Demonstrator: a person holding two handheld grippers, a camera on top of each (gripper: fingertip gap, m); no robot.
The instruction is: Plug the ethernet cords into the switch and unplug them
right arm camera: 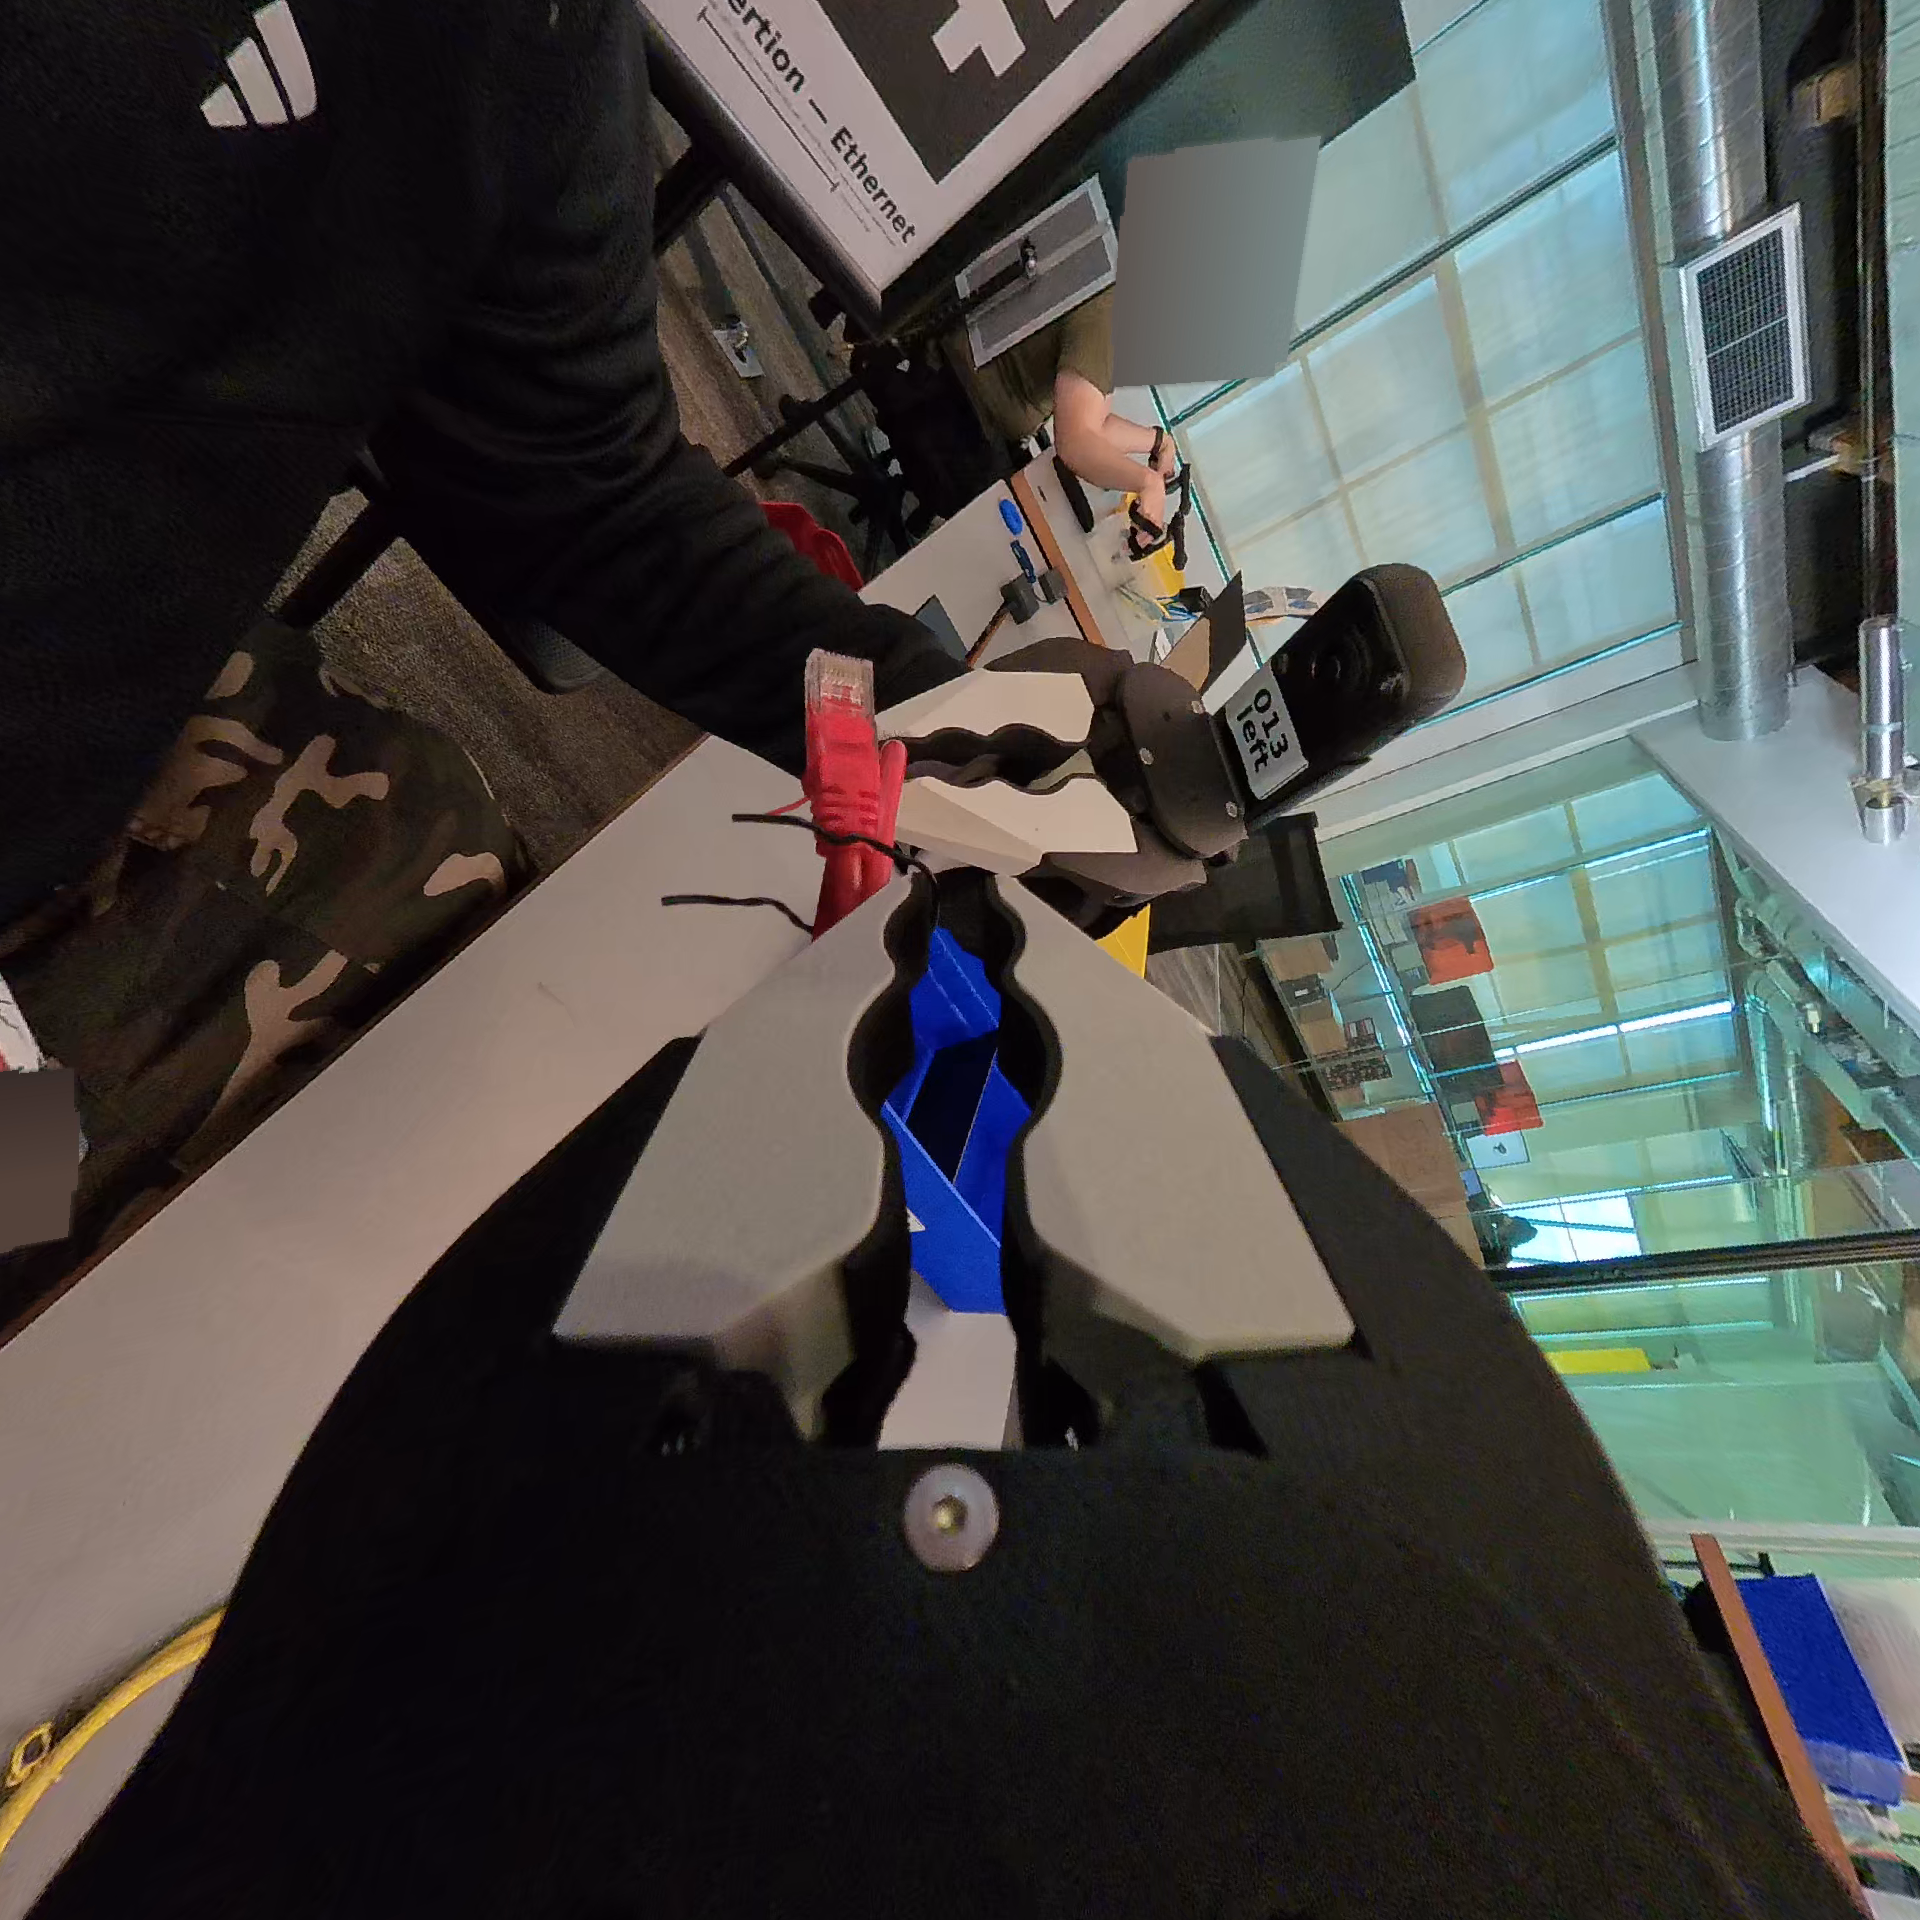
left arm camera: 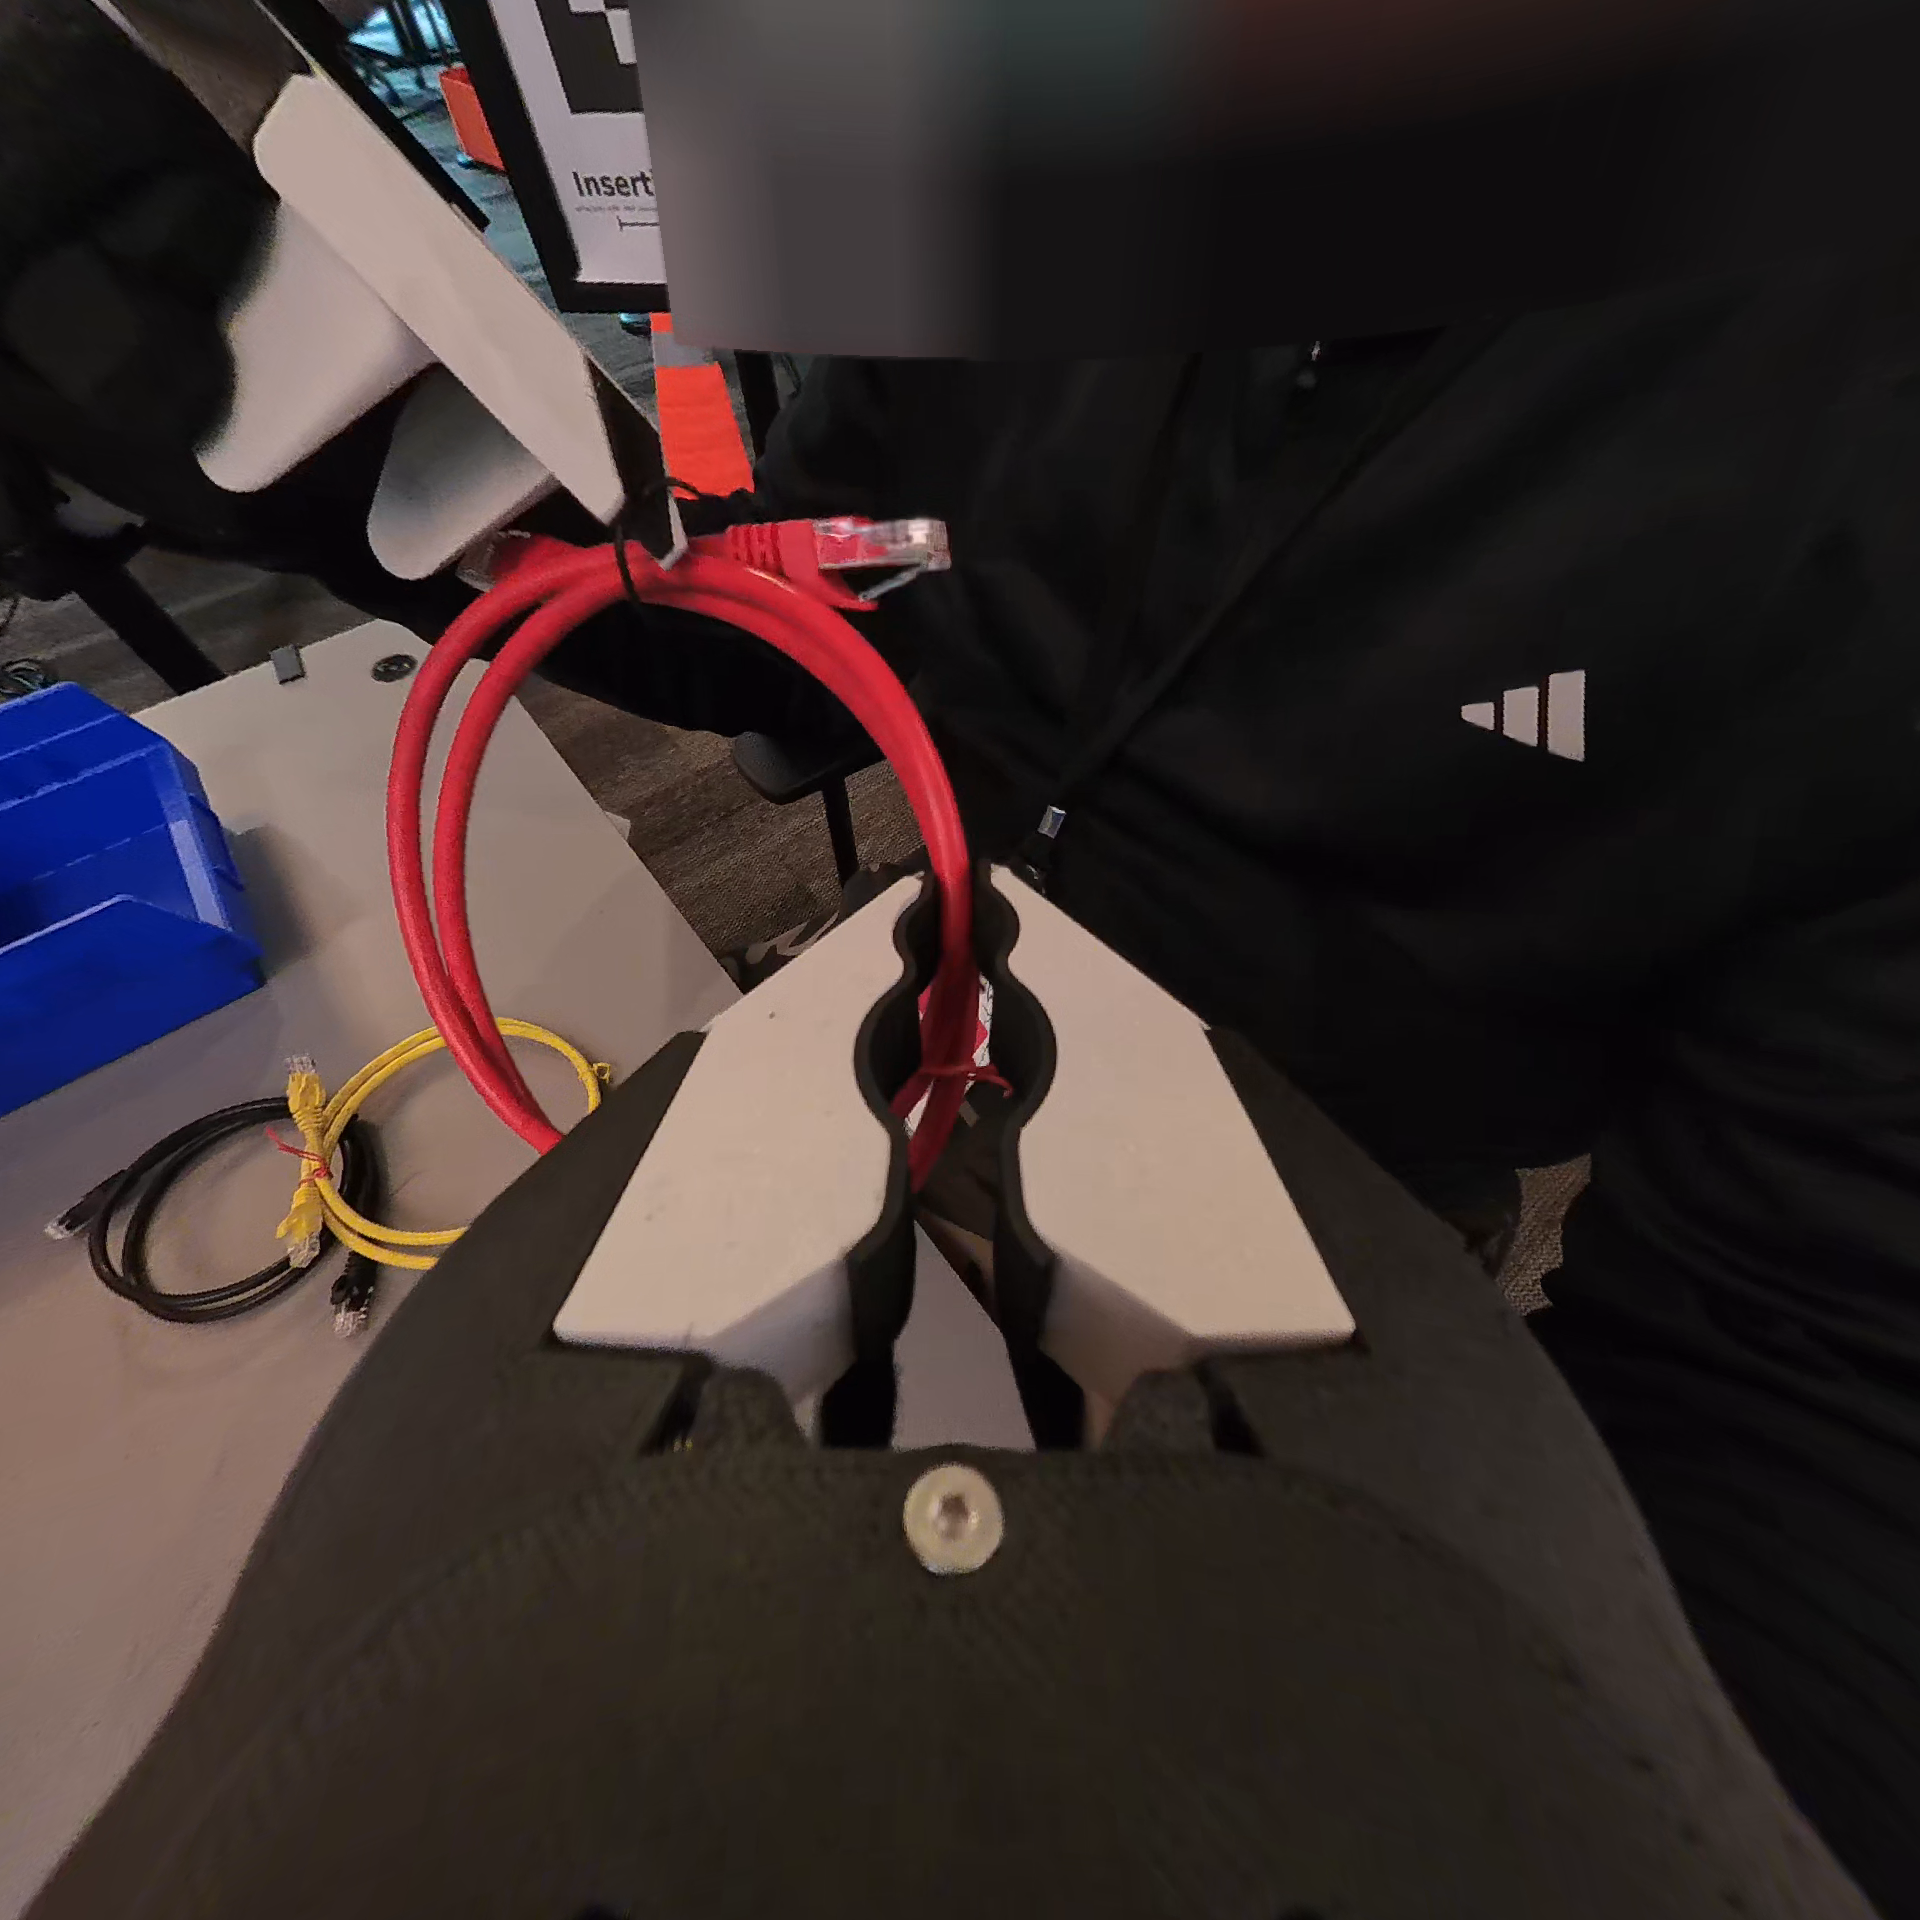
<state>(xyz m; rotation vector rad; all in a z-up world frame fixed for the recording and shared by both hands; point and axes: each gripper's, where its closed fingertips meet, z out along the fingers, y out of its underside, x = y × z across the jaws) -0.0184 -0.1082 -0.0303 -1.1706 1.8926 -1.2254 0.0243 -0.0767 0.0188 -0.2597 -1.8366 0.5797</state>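
A coiled red ethernet cord [left arm camera: 940,810] hangs in the air between both grippers, its clear plug [left arm camera: 883,542] sticking out to the right. My left gripper [left arm camera: 951,899] is shut on the coil's lower part, beside a red twist tie [left arm camera: 951,1075]. My right gripper [left arm camera: 649,540] comes from the upper left, its tips pinched on a black twist tie [left arm camera: 623,551] wrapped round the top of the coil. In the right wrist view my right gripper [right arm camera: 951,888] holds that tie [right arm camera: 831,826], and the left gripper [right arm camera: 899,774] clamps the cord [right arm camera: 847,769] just beyond. No switch is in view.
A bundled yellow cord [left arm camera: 364,1236] and a coiled black cord [left arm camera: 187,1299] lie on the white table [left arm camera: 156,1455]. A blue bin [left arm camera: 104,883] stands at the left. A person in a black jacket [left arm camera: 1351,727] is close behind the red cord. My hands' fingertips stand some 8 cm from each other.
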